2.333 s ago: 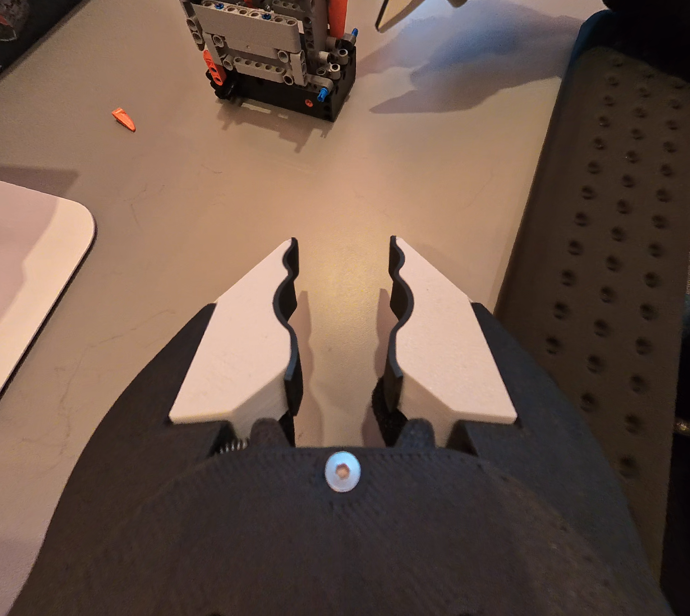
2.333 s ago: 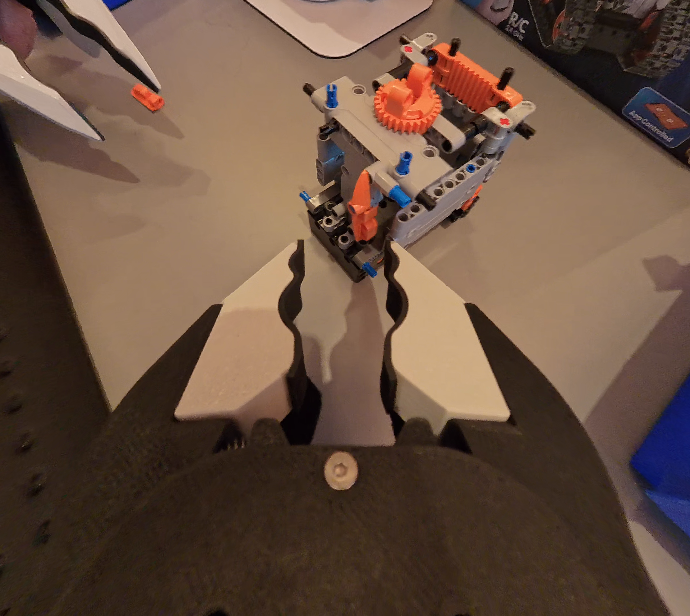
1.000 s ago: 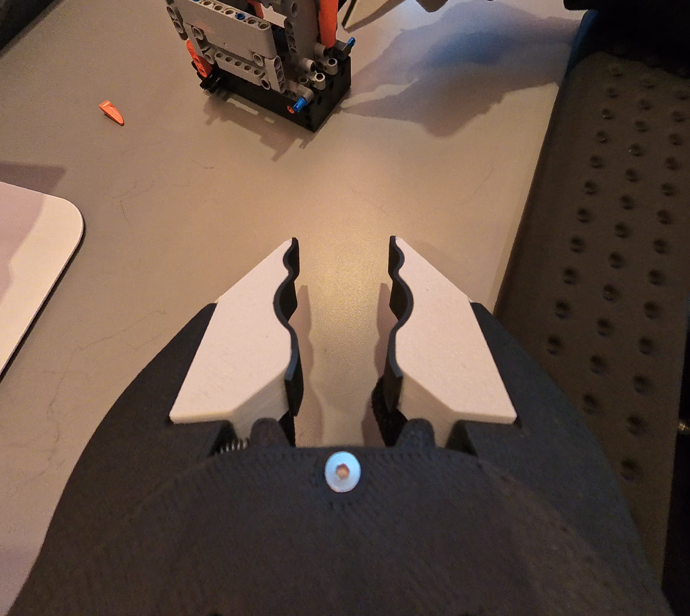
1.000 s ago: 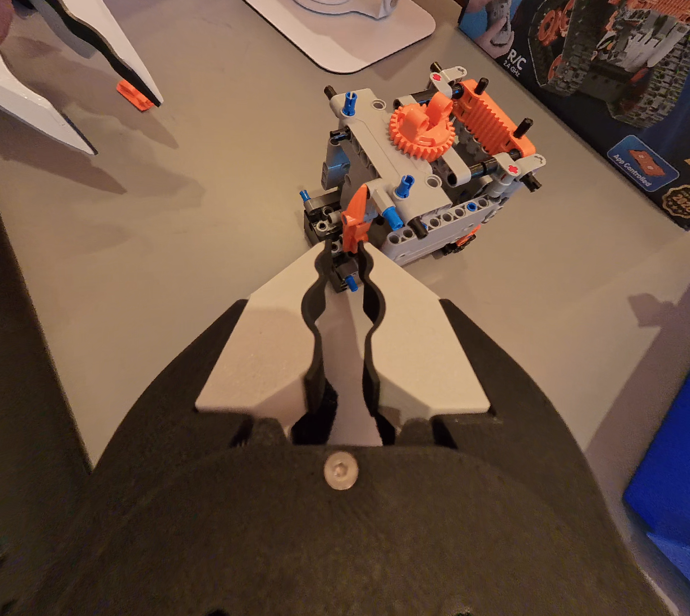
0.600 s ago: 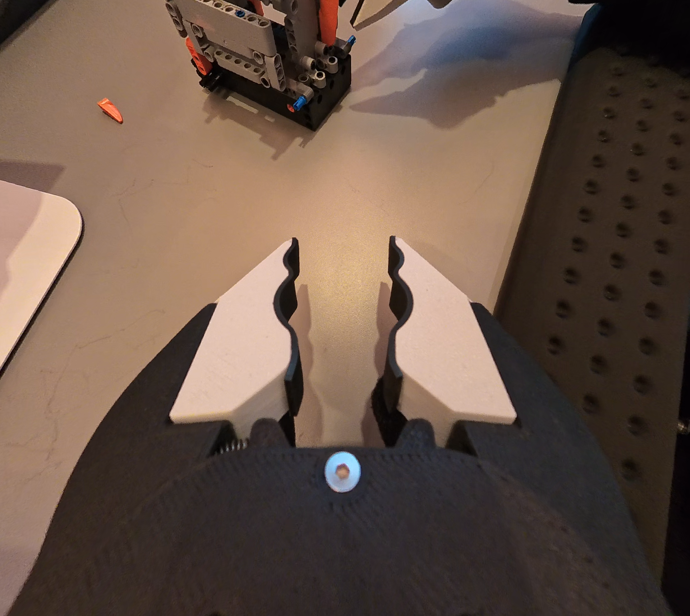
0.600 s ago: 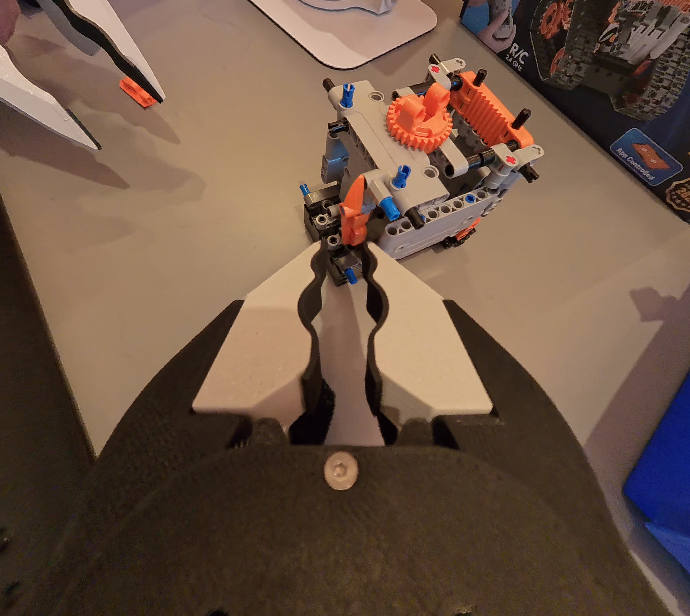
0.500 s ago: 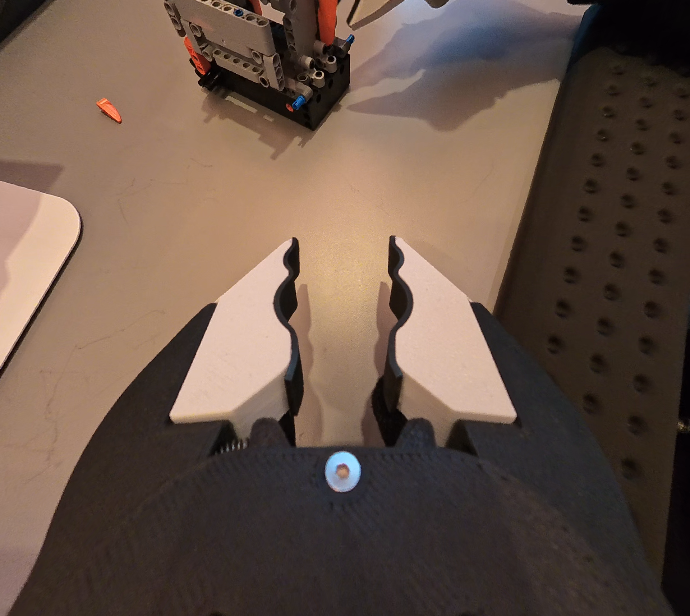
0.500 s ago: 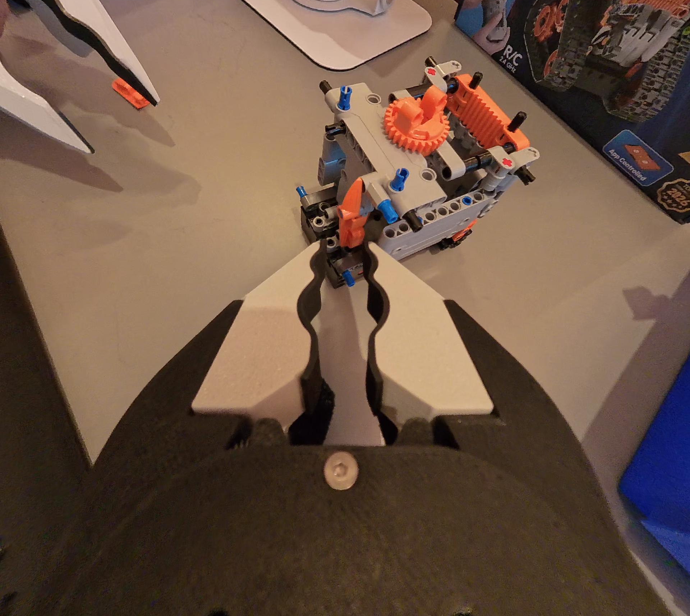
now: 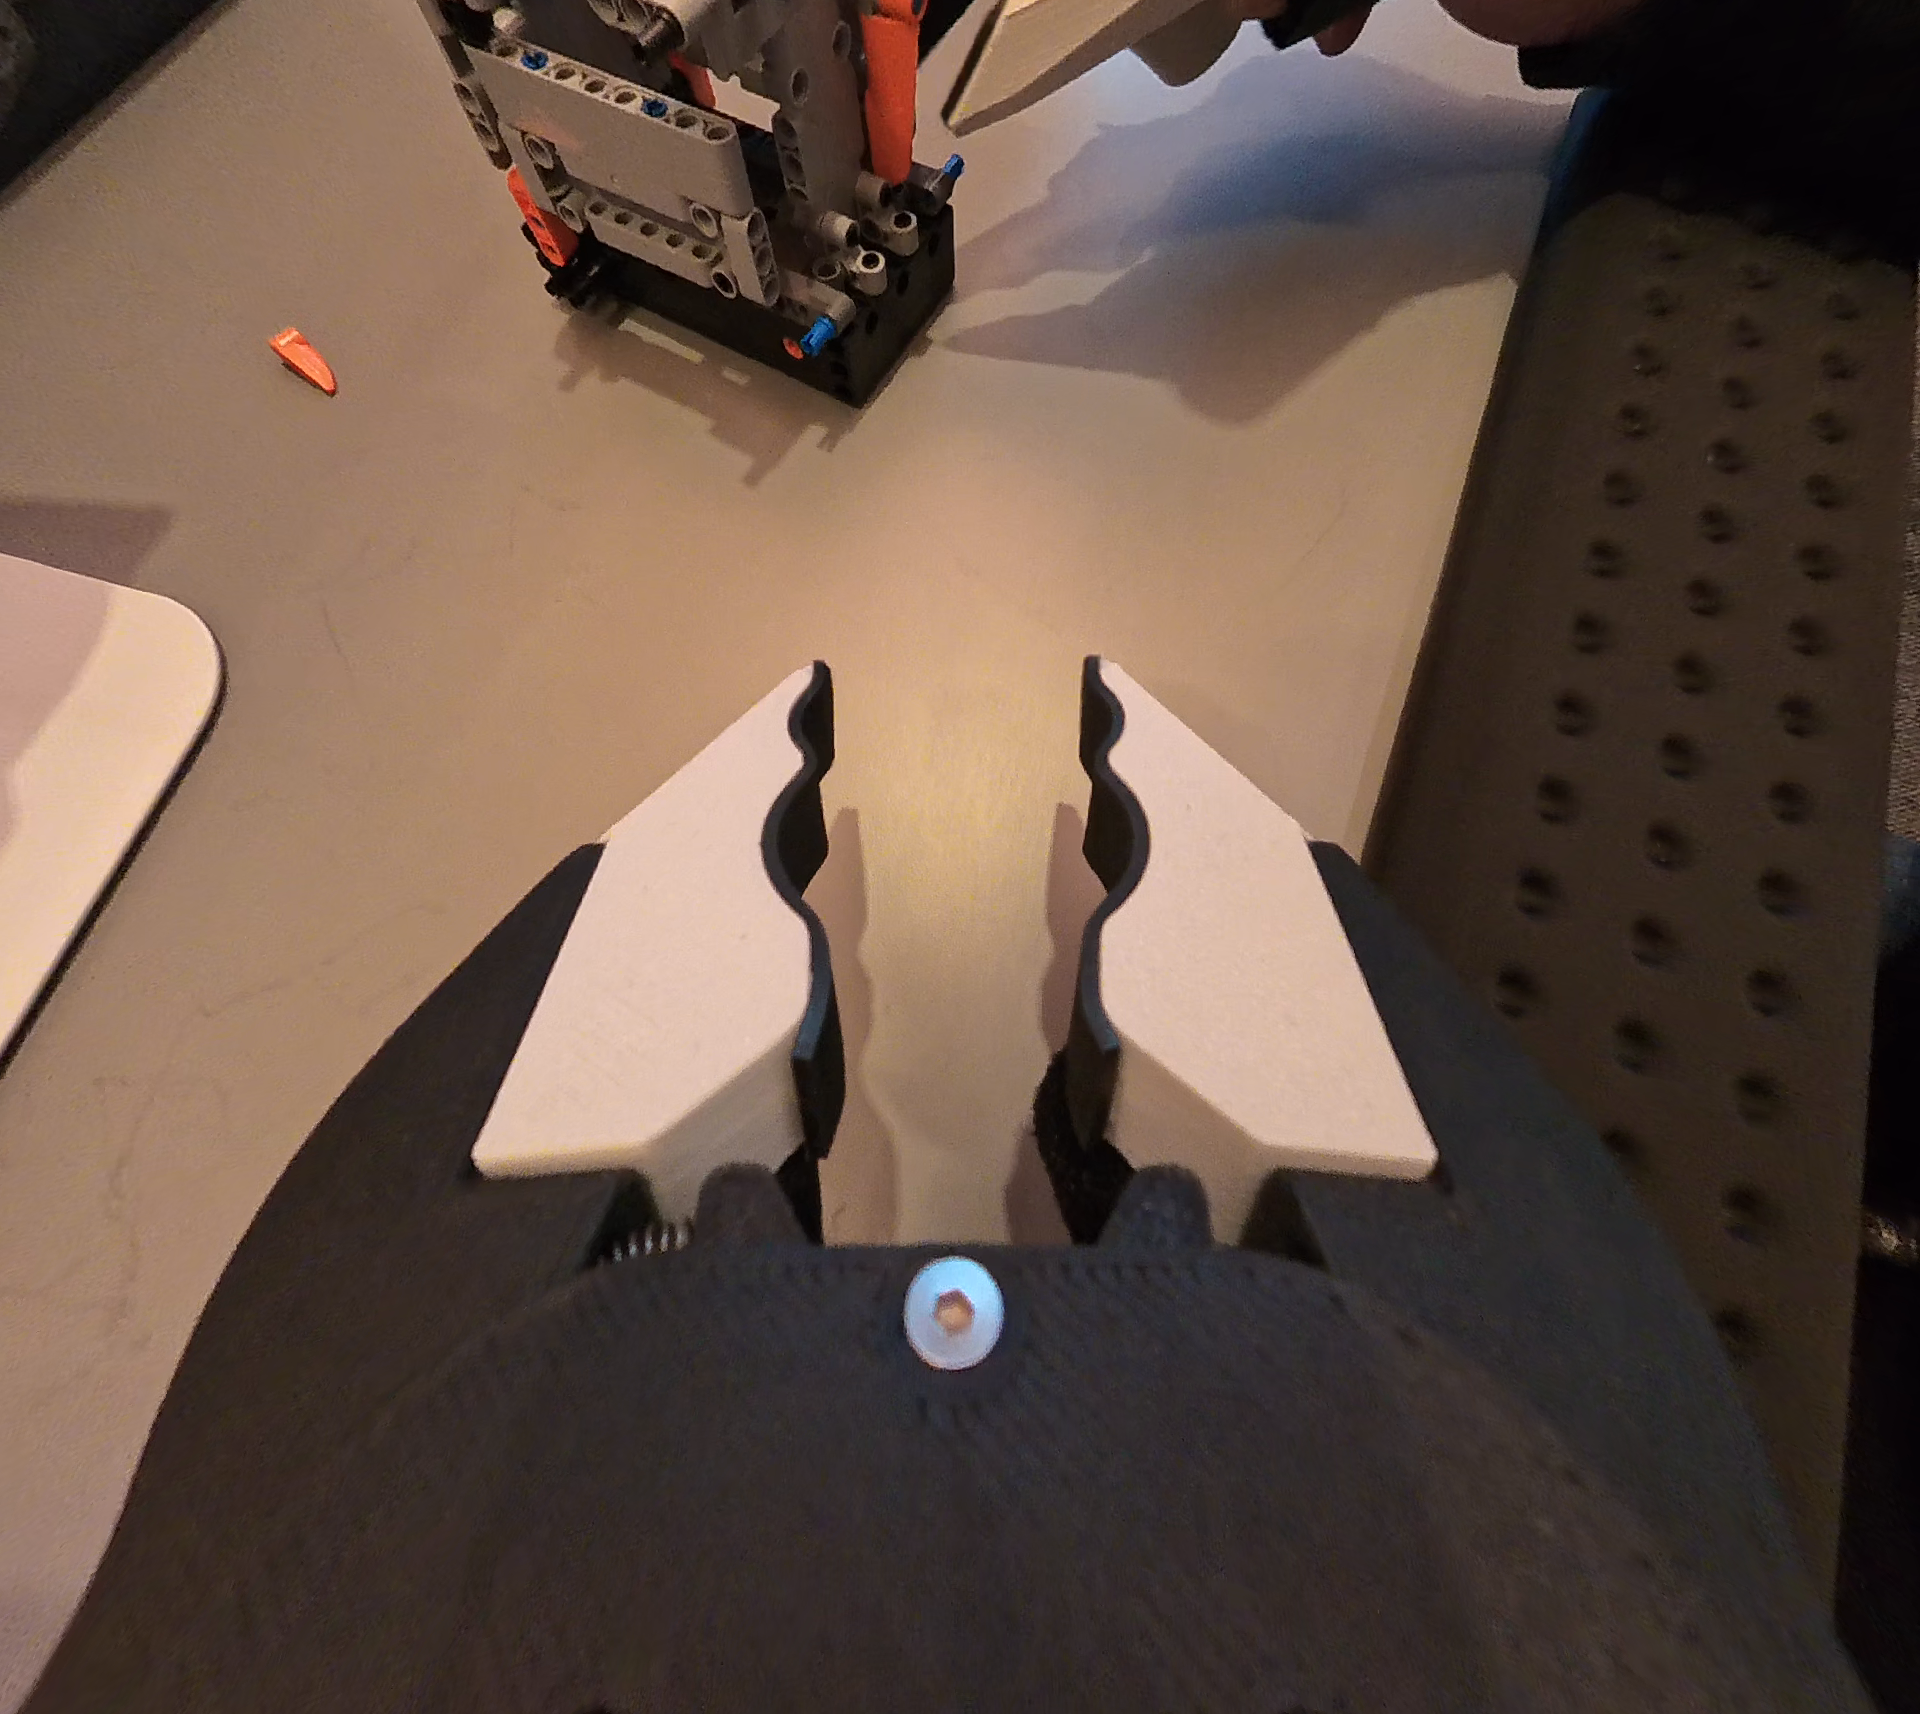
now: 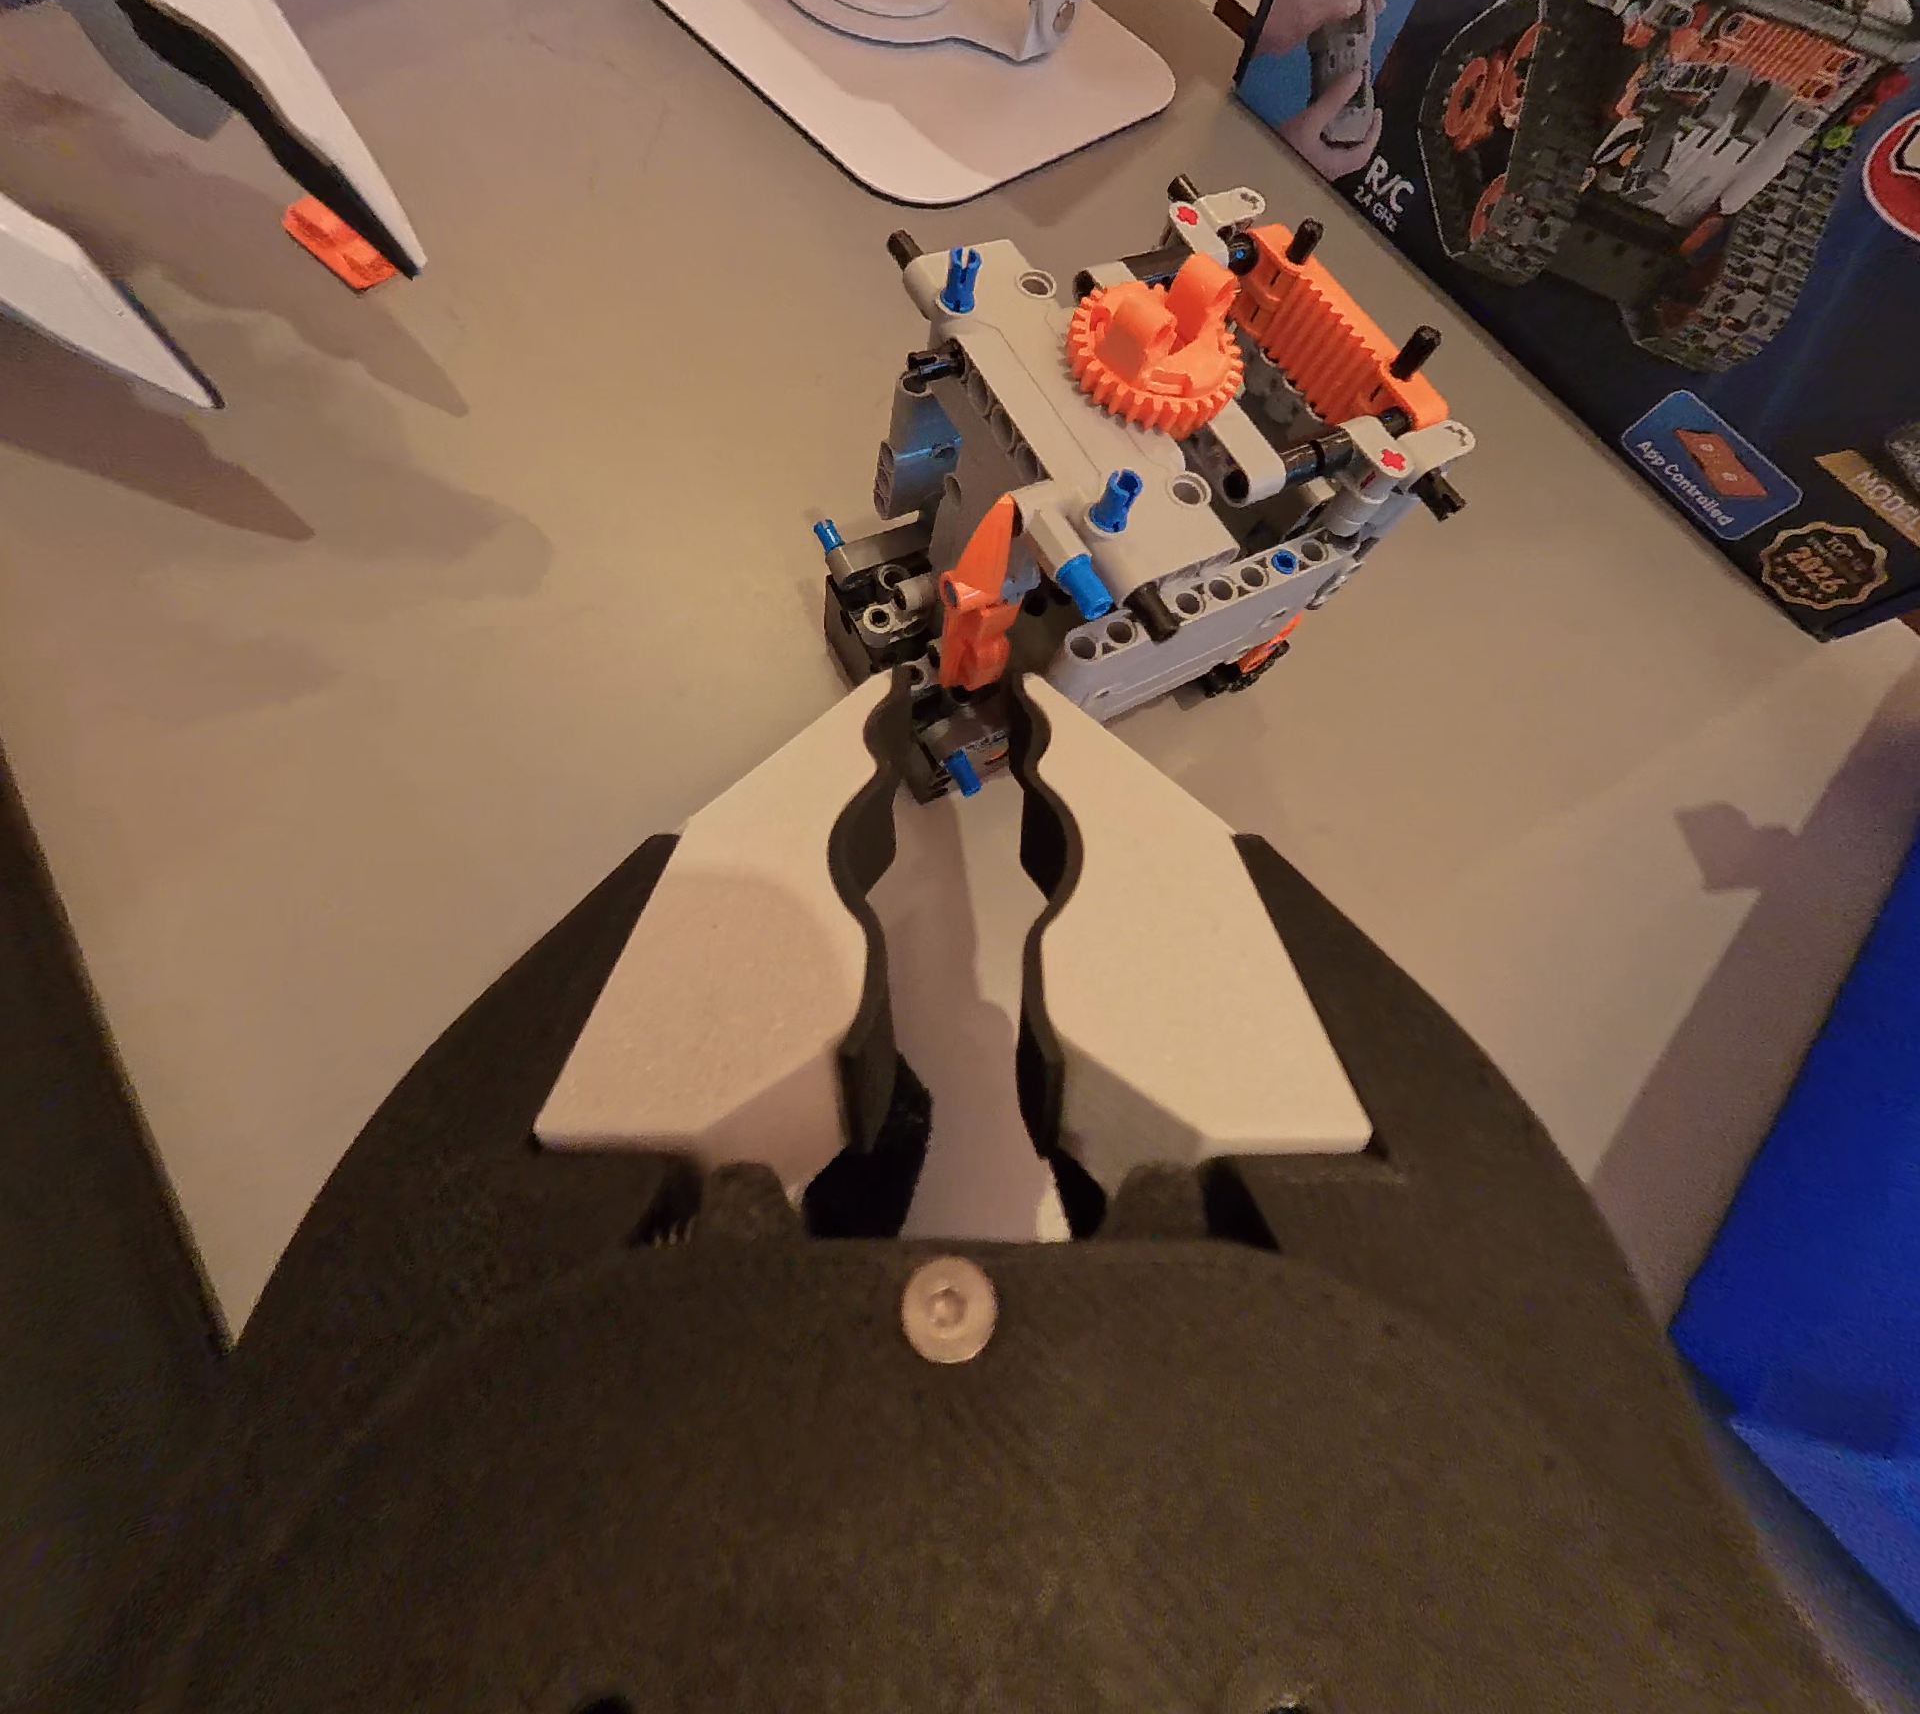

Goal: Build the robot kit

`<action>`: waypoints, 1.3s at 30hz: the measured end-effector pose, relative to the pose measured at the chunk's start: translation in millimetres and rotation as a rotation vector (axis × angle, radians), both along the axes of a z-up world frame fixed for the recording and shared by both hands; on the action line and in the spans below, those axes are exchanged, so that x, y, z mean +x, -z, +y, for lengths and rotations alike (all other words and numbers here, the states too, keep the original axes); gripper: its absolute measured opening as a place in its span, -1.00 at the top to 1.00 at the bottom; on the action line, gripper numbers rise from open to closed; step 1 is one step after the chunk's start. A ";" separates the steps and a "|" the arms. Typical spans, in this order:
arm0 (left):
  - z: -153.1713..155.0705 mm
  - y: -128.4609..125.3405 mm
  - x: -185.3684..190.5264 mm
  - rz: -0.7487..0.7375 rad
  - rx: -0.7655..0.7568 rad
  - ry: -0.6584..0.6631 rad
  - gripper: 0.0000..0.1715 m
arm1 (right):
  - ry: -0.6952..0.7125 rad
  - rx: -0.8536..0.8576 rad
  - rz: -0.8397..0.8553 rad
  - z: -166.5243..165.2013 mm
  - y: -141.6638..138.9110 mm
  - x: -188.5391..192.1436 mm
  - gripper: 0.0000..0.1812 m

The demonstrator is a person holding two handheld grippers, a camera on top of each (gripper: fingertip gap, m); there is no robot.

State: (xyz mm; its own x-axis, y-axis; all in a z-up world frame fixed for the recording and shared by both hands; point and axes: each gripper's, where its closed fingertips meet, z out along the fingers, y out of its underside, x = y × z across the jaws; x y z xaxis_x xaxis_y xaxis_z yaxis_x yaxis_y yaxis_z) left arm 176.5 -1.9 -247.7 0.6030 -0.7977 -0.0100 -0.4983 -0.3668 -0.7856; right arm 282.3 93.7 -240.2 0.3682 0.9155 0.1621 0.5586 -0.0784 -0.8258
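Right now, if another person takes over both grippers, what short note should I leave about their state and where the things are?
Left gripper: open, holds nothing, over bare table, well short of the model.
Right gripper: jaws part open, holds nothing; its tips are at the model's black base corner, just below the upright orange piece. Contact cannot be told.
Model: stands on the table, orange gear on top.
Loose small orange part lies on the table left of the model.
White stand base and printed box are behind the model.
Nothing is gripped or lifted yet.
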 end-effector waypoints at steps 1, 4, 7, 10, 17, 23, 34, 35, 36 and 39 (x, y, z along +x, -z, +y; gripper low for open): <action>0.7 -1.3 0.3 -0.005 0.004 -0.001 0.47 | -0.007 0.002 0.002 -1.2 -0.9 0.7 0.85; 2.4 -3.9 1.4 -0.013 0.012 -0.002 0.47 | -0.035 0.011 0.005 -5.9 -3.6 3.2 0.92; 2.8 -6.7 2.7 -0.009 0.031 -0.001 0.47 | -0.072 0.044 0.041 -10.6 -13.4 3.9 0.97; 3.6 -13.6 2.3 -0.009 0.073 -0.006 0.47 | -0.071 0.109 0.066 -11.3 -28.9 6.3 1.00; -9.9 -32.2 -2.3 0.029 0.197 -0.015 0.49 | -0.098 0.188 0.121 -35.9 -78.1 -17.3 0.95; -57.7 -32.2 5.9 0.086 0.273 0.069 0.54 | -0.168 0.166 0.106 -55.7 -94.9 -64.3 0.89; -131.1 -46.1 -71.3 0.055 0.410 0.034 0.77 | -0.421 -0.086 -0.037 -99.2 -41.4 -162.6 0.75; -128.5 -43.9 -79.7 0.049 0.400 0.003 0.77 | -0.429 -0.112 -0.071 -102.0 -30.6 -171.1 0.71; -124.1 -41.2 -88.3 0.052 0.396 -0.033 0.77 | -0.429 -0.125 -0.113 -103.1 -19.1 -178.7 0.71; -115.1 -37.0 -97.8 0.016 0.385 -0.083 0.76 | -0.409 -0.158 -0.224 -101.3 14.5 -196.6 0.65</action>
State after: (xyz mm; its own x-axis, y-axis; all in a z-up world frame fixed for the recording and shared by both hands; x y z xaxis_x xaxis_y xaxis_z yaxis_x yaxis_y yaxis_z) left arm 78.7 -117.0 -210.8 0.6631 -0.6821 -0.3083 -0.4921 -0.0868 -0.8662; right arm 85.7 -7.7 -254.7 -0.0549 0.9975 0.0441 0.7322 0.0702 -0.6774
